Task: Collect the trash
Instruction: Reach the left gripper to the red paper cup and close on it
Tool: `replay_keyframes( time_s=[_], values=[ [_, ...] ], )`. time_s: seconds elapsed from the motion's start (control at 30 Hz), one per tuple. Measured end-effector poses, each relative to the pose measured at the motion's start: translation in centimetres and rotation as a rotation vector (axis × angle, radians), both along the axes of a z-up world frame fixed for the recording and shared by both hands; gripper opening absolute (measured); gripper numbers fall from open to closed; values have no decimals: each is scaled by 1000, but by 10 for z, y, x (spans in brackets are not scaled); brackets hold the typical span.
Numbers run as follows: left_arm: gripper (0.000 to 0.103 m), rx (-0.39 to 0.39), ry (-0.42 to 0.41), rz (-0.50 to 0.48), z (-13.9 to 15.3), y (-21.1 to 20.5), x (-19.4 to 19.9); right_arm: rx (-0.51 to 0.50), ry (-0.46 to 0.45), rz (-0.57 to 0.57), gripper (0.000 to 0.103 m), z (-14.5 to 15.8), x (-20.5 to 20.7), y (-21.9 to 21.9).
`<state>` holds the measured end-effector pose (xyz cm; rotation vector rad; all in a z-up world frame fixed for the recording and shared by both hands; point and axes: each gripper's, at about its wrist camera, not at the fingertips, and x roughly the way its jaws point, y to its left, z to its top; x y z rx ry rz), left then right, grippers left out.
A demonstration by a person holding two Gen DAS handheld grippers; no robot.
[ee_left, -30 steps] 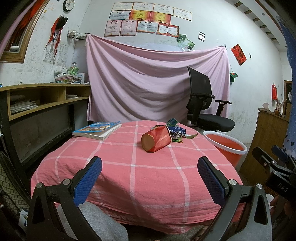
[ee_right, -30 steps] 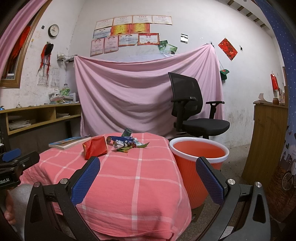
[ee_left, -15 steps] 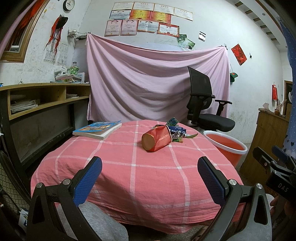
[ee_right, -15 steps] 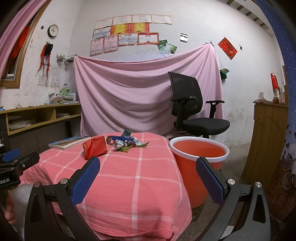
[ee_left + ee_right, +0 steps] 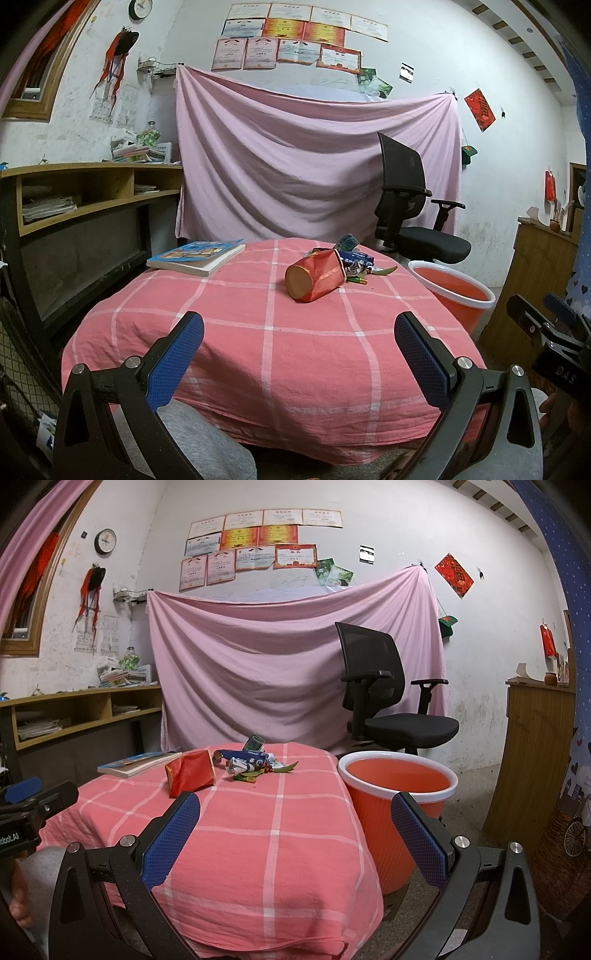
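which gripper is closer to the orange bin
Right. The right gripper hangs just in front of the bin, its right finger overlapping the bin wall. The left gripper faces the table's middle, with the bin far off to its right.

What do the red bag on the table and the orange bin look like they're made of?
Red bag: probably glossy coated paper or foil, judging by its sheen, sharp creases and stiff flat tan base. Orange bin: looks like moulded plastic, with ribbed walls and a smooth white rim.

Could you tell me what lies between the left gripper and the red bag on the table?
Only bare checked tablecloth lies between the open left gripper and the red bag, as the left wrist view shows.
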<state>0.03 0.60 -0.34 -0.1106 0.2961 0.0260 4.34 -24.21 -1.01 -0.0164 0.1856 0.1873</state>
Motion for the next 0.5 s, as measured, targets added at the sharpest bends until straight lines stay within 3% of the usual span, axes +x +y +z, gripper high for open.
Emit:
replay_keyframes(
  time_s=[0.5],
  values=[
    [101, -47, 6, 70, 3, 10, 15, 7, 31, 1, 103, -6, 12, 6]
  ],
)
